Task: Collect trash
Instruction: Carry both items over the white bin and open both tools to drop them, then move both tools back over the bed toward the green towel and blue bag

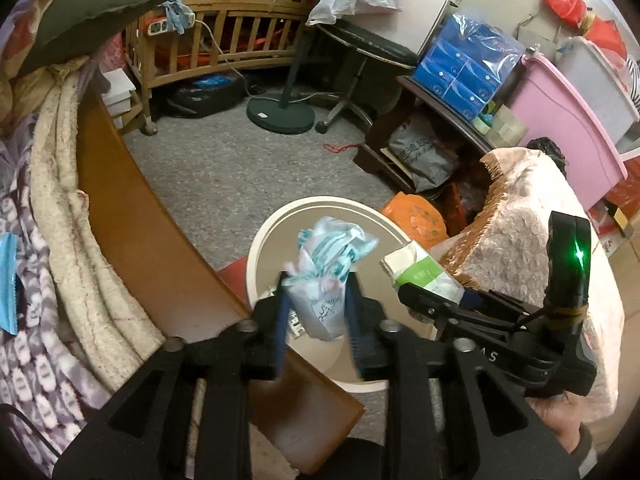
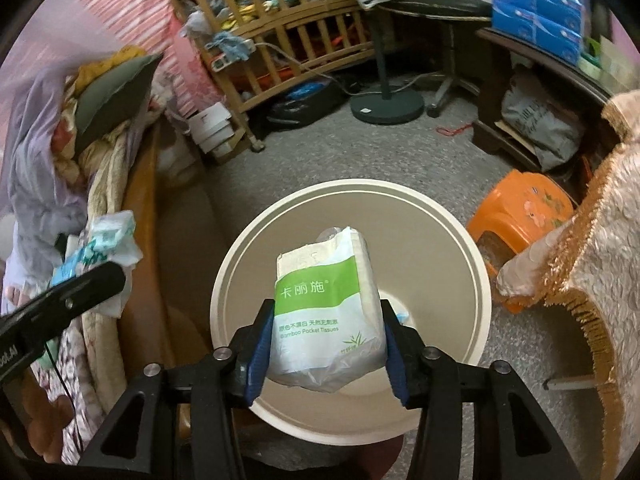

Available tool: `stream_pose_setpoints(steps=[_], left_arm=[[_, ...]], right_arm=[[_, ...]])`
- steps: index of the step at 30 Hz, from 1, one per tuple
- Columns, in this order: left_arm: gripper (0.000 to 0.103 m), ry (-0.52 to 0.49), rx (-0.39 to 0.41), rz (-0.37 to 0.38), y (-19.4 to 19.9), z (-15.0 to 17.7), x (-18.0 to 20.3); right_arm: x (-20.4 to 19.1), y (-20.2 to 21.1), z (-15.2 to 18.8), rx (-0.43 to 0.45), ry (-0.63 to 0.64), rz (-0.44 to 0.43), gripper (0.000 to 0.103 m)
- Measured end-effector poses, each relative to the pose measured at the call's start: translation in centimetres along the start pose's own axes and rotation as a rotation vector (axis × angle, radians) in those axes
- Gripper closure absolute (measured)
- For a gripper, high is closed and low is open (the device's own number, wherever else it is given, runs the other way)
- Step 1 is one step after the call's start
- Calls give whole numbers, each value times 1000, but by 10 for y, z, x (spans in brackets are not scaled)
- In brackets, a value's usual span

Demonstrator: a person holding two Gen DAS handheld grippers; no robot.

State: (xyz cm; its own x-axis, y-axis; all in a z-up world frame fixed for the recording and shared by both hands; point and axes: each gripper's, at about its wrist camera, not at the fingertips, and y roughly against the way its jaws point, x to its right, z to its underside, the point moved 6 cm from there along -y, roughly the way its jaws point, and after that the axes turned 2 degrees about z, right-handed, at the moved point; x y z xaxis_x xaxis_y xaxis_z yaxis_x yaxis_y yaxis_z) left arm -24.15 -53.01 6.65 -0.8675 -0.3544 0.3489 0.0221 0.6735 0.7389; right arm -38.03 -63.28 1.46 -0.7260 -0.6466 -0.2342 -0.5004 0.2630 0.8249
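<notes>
Two grippers are seen over one cream round bin. One green-and-white tissue pack is clamped between the blue pads of the right gripper, directly above the bin opening. One crumpled teal-and-white wrapper lies between the fingers of the left gripper, set narrow; contact cannot be told through blur. One orange stool stands beside the bin.
</notes>
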Motion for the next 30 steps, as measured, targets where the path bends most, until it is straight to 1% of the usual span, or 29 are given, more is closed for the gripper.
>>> stream_pose_setpoints(steps=[1, 2, 3, 4, 5, 9, 15, 18, 24, 30], left_arm=[[56, 11, 1, 11, 0, 0, -1], [50, 21, 6, 20, 1, 0, -1], [49, 30, 13, 30, 3, 0, -2], [49, 34, 15, 32, 5, 1, -2], [49, 34, 14, 25, 6, 1, -4], [49, 43, 13, -4, 11, 4, -10], [49, 47, 46, -93, 28, 10, -27], [49, 75, 60, -133, 39, 15, -43], [49, 132, 83, -219, 64, 28, -74], [49, 181, 112, -294, 97, 45, -110]], right_arm=[[3, 0, 0, -1, -11, 1, 53], [4, 0, -1, 0, -17, 1, 50], [6, 1, -2, 4, -26, 1, 47], [7, 2, -2, 9, -35, -2, 40], [7, 3, -2, 14, -42, -13, 36], [4, 4, -2, 9, -48, -18, 36], [-14, 5, 2, -5, -6, -19, 36], [-27, 7, 3, -3, 23, -23, 36], [-64, 18, 3, 17, 90, -54, 36], [-112, 23, 7, 30, 166, -93, 36]])
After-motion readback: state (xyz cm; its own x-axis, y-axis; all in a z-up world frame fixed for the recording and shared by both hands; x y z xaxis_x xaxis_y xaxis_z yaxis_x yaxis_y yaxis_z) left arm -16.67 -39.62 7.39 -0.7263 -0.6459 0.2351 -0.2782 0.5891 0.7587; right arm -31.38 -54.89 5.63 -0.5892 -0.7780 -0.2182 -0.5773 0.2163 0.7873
